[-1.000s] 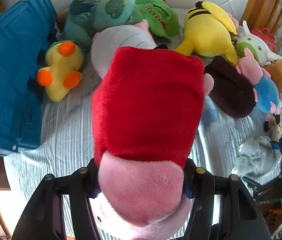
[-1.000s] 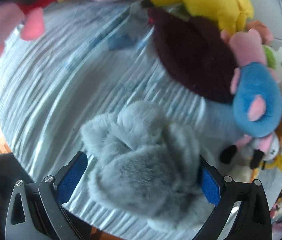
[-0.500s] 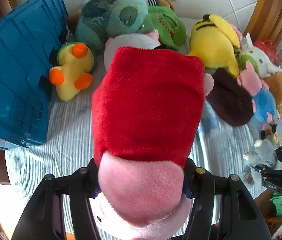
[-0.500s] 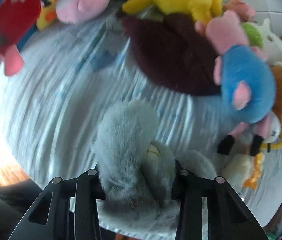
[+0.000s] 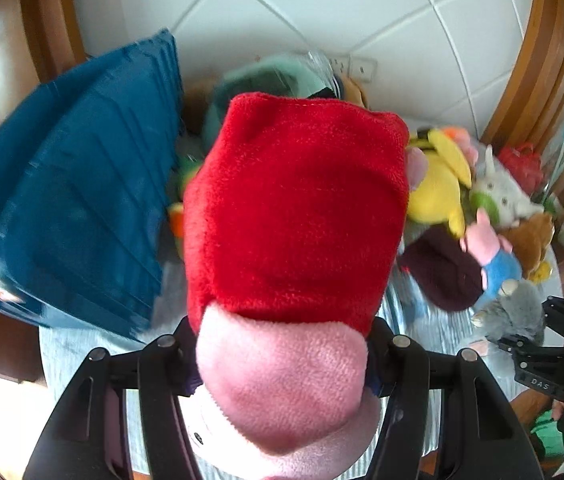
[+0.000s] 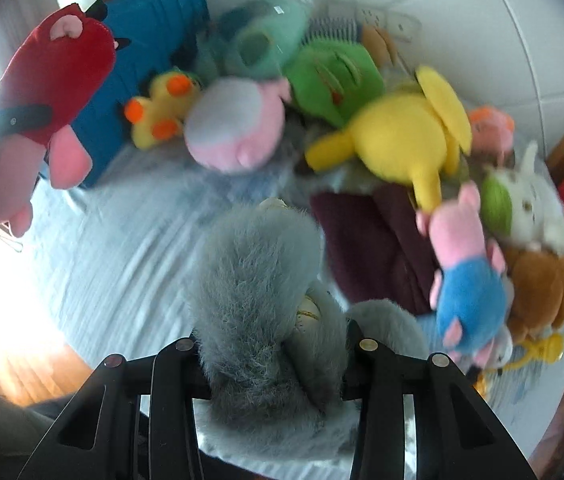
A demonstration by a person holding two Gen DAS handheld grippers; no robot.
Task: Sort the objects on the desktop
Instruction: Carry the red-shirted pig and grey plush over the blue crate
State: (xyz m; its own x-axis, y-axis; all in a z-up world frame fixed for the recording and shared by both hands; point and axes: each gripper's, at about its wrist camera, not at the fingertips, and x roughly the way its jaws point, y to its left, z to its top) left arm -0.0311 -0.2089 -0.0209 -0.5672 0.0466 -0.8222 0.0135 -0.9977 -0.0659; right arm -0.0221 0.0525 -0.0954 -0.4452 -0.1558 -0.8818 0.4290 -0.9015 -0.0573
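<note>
Left wrist view: the left gripper [image 5: 282,354] has its jaws pinching a red plush [image 5: 293,216] at its pink end, and the toy fills the middle of the frame, held up above the tabletop [image 5: 82,356] with its striped cloth. A blue crate [image 5: 70,200] stands tilted at the left. Behind the red toy, at the far side, a teal plush [image 5: 258,80] shows against the white tiled wall [image 5: 321,12]. To the right lie a yellow plush [image 5: 437,184], a maroon cloth [image 5: 441,276] and a blue-bodied pig [image 5: 493,256]. At the right edge the right gripper [image 5: 529,344] holds a grey plush [image 5: 513,312].

Right wrist view: the right gripper [image 6: 274,360] has its jaws pinching the grey plush [image 6: 254,292], which rises near the frame's middle over the cloth. The red plush [image 6: 50,76] hangs at the far left, gripped by a dark finger, in front of the crate [image 6: 154,20]. Beyond lie a duck [image 6: 158,108], a pink-and-white plush [image 6: 234,128], a green plush [image 6: 333,76] and the yellow plush [image 6: 397,132]; the maroon cloth [image 6: 369,248] and the pig [image 6: 465,276] sit to the right.
</note>
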